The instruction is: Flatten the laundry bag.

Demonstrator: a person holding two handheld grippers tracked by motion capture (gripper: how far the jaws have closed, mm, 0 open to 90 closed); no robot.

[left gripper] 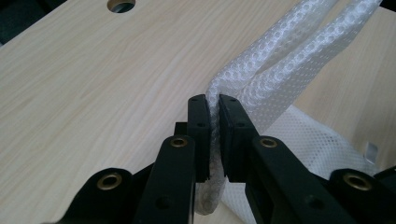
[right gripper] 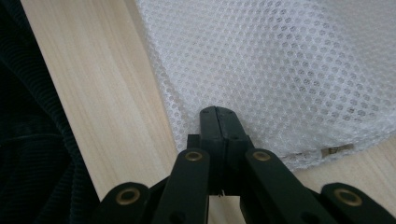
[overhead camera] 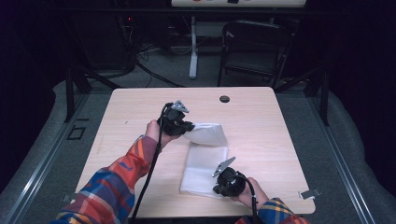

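Note:
A white mesh bag (overhead camera: 203,164) lies in the middle of the wooden table (overhead camera: 266,121). My left gripper (overhead camera: 189,127) is shut on its far edge and holds that part lifted and folded over. In the left gripper view the mesh (left gripper: 289,51) is bunched between the jaws of the left gripper (left gripper: 212,100) and rises away in two layers. My right gripper (overhead camera: 216,188) sits low at the bag's near right corner. In the right gripper view the right gripper (right gripper: 217,111) is shut, with its tips lying over the flat mesh (right gripper: 280,70).
A round cable hole (overhead camera: 224,99) sits near the table's far edge. A black folding chair (overhead camera: 254,46) and a white stand leg (overhead camera: 193,51) are beyond the table. A metal clip (overhead camera: 309,193) sits at the near right corner. Bare wood surrounds the bag.

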